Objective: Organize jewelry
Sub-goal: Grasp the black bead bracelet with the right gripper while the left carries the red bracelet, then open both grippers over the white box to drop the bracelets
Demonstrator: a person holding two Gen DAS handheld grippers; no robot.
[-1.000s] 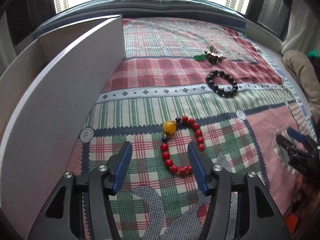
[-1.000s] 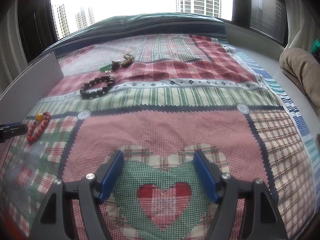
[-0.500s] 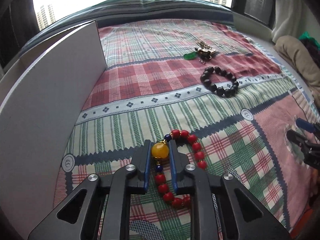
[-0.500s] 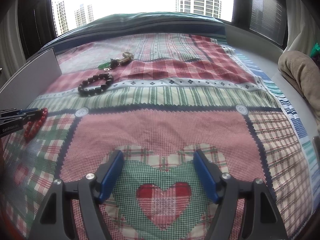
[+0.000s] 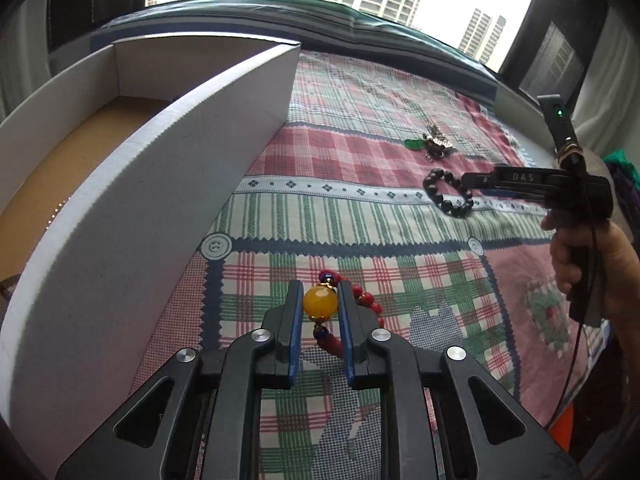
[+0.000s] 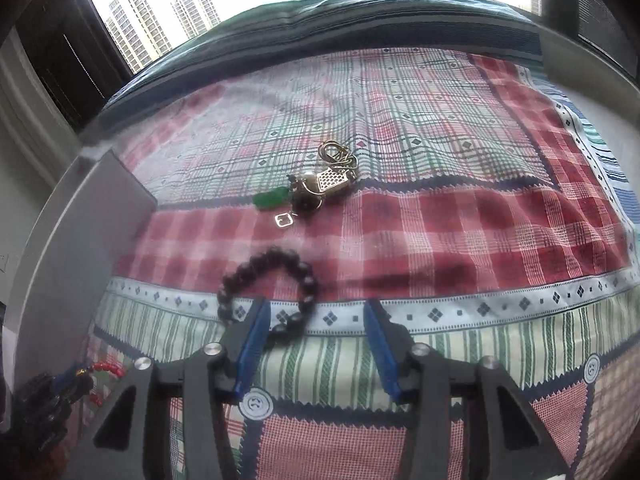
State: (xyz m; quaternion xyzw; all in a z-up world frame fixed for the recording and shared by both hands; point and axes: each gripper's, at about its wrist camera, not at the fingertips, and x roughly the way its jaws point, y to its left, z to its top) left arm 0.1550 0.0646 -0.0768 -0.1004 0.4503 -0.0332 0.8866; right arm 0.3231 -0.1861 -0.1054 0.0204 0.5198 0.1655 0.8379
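Since a second ago: the right gripper point(image 6: 316, 340) has travelled from the heart patch over to the black bead bracelet point(image 6: 268, 288), and the left gripper point(image 5: 319, 306) has gone from straddling the red bead bracelet point(image 5: 362, 300) to being clamped on it.

Largest first. The patchwork bedspread point(image 5: 360, 160) carries everything. The white box point(image 5: 168, 184) sits open along its left side in the left wrist view, brown floor visible, just beside the left gripper.

Left gripper: pads pressed on the amber bead point(image 5: 320, 301) of the red bracelet; the rest of the loop hangs or trails to the right of the fingers. Judgement: the next move is a carry left and over the box wall, and the left hand is clearly the nearer one to the box.

Right gripper: jaws apart, have just been closing. The black bracelet's near arc lies between them, against the left finger point(image 6: 256, 330), with a wide gap to the right finger. No pad pressure visible, so not yet a grip. The loop extends away from the gripper, toward the window; the bite would land off-centre unless the hand point(image 5: 588, 256) shifts left.

The pendant cluster point(image 6: 316, 188) lies beyond the black bracelet, untouched, well apart from both grippers.
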